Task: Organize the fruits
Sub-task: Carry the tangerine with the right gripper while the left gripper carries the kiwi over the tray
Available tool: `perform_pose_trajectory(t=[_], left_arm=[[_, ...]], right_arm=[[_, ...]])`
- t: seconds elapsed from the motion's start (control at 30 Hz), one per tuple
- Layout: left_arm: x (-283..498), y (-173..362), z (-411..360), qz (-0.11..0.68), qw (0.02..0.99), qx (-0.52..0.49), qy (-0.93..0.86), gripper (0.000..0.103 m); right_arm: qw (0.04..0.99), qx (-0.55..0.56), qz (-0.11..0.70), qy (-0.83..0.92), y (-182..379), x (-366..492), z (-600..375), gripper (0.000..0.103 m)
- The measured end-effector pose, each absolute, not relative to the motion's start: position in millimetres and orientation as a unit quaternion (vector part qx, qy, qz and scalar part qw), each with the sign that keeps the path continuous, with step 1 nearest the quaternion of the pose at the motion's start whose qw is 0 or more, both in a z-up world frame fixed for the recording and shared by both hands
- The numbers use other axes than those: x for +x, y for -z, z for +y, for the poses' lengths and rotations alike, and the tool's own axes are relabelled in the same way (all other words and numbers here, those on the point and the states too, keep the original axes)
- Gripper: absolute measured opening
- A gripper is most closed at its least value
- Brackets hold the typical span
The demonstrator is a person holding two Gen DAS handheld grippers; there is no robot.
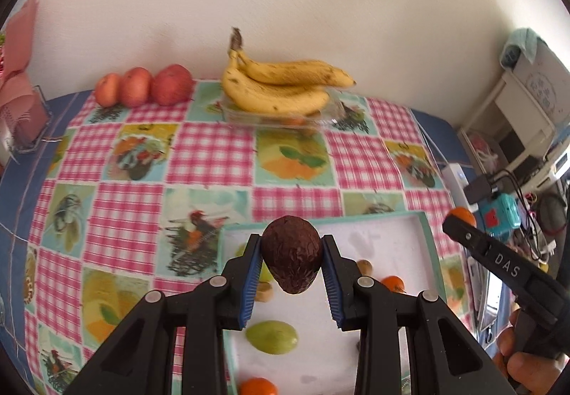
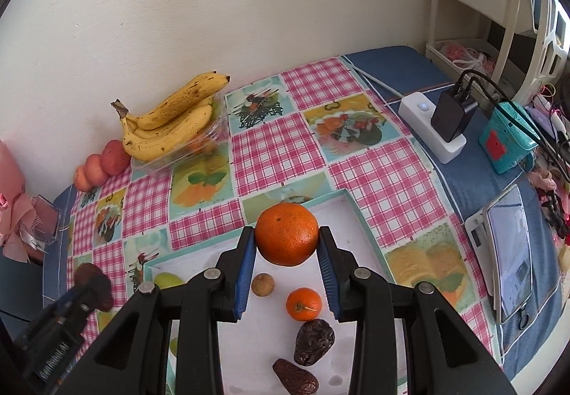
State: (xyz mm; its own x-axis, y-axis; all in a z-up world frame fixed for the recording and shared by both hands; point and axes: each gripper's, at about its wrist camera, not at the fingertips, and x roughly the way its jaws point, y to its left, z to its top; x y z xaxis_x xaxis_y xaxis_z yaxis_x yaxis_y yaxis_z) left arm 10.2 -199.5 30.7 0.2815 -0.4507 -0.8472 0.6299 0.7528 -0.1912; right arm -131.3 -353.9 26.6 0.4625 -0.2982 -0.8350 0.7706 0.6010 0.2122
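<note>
— Gripping what, L gripper (image 1: pixel 292 261)?
— Dark brown wrinkled avocado (image 1: pixel 291 254), pinched btwn blue pads above white teal-rimmed tray (image 1: pixel 425 234).
— R gripper (image 2: pixel 286 245)?
— Clamped on big round orange (image 2: pixel 286 234), also over tray; yellow banana bunch (image 2: pixel 171 117) near wall.

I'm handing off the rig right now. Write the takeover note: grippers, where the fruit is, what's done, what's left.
Left gripper: shut on a dark avocado, held above the white tray.
Right gripper: shut on an orange, also over the tray.
Far side: bananas on a clear container, three red fruits in a row.
Left in tray: small orange, two dates, round brown fruit, green fruits.
</note>
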Motion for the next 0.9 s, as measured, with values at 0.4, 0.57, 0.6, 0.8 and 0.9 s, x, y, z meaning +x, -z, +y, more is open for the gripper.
perform_pose_trajectory(t=[0.4,0.57,0.6,0.8,0.9], left_arm=[[-6,12,-231,0.523,0.766,0.144,0.345,0.035],[-10,42,-238,0.549,0.746,0.170,0.338,0.035],[-11,49,-239,0.553,0.742,0.176,0.334,0.035],[-12,77,-241,0.576,0.727,0.191,0.321,0.035],[-11,84,-241,0.582,0.723,0.192,0.317,0.035]], right_arm=[[0.785,0.315,0.421,0.327,1,-126,-365,0.036],[0.765,0.329,0.454,0.317,35,-120,-371,0.036],[0.760,0.334,0.459,0.316,42,-119,-373,0.036],[0.743,0.343,0.483,0.311,70,-116,-377,0.036],[0.740,0.344,0.488,0.310,76,-116,-378,0.036]])
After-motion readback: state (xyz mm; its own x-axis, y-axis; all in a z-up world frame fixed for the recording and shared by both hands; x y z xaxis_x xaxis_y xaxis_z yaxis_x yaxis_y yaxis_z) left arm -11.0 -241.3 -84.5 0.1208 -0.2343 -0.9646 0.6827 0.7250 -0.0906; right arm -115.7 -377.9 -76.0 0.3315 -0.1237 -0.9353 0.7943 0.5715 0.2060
